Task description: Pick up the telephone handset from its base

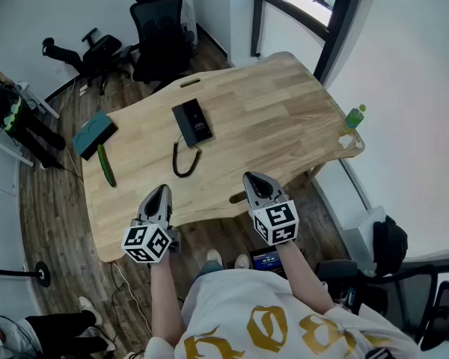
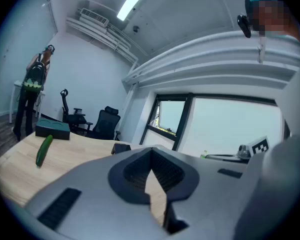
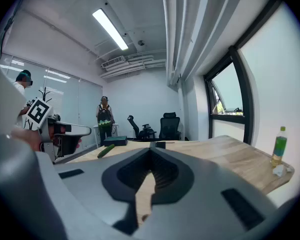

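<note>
A black telephone (image 1: 192, 122) lies in the middle of the wooden table (image 1: 284, 118), its handset resting on the base. Its dark cord (image 1: 183, 160) curls toward the near edge. The phone shows small and far in the left gripper view (image 2: 121, 147) and in the right gripper view (image 3: 160, 145). My left gripper (image 1: 160, 194) hovers at the table's near edge, left of the cord, jaws shut and empty (image 2: 151, 151). My right gripper (image 1: 253, 179) hovers at the near edge to the right, jaws together with nothing held (image 3: 151, 149). Both are well short of the phone.
A green cucumber (image 1: 105, 164) and a teal box (image 1: 94, 133) lie at the table's left end. A green bottle (image 1: 355, 117) stands at the right corner. Black office chairs (image 1: 161, 32) stand beyond the far side. A person (image 3: 105, 118) stands in the background.
</note>
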{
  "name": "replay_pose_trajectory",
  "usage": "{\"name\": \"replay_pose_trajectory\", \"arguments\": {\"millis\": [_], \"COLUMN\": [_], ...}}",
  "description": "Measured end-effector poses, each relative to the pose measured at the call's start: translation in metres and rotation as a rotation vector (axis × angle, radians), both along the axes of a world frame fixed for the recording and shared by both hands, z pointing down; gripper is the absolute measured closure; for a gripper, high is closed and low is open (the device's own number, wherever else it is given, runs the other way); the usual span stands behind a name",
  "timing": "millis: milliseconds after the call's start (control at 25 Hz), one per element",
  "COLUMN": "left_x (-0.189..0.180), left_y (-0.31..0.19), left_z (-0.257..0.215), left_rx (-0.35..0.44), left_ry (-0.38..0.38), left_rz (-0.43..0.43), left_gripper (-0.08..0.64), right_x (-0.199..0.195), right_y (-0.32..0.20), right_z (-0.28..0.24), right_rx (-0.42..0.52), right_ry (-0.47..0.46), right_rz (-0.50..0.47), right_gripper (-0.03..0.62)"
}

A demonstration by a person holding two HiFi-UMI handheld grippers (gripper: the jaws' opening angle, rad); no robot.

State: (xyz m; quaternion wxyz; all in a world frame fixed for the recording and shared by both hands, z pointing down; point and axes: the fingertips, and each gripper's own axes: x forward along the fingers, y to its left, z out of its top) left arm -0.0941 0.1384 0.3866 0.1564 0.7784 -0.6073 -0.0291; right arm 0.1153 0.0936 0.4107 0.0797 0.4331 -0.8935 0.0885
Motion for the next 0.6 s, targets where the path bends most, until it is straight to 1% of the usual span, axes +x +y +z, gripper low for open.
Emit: {"name": "replay_pose_trajectory", "arguments": {"millis": [120,280,360,480,600], "left_x": [0.000,0.008,0.008,0.007,0.006], "left_y": [0.003,0.009,0.012,0.013,0.011], "left_z": [0.004,0.018,0.020,0.017,0.017], "left_rx": [-0.013,-0.060,-0.072,-0.063,-0.053], "left_ry": [-0.024,-0.037,-0.024,0.016,0.061], "left_rz": [-0.022,-0.013,-0.018,-0.028,-0.045], "left_gripper": [0.554,0.554,0.555,0.554,0.554], "right_x": [0.001,0.004,0.004,0.003,0.005], "right_y": [0.003,0.005,0.008,0.013,0.016], "right_z": [-0.002,-0.001,-0.002,-0.006,-0.009], "right_rx": [0.009,0.009,0.001,-0.006,0.035], "right_ry": [0.012,0.013,0.000,-0.040,-0.030], "right_rz": [-0.004,-0.007,-0.018,-0.045,-0.049], "right_gripper": [0.588,0.588,0.588,0.588,0.588]}}
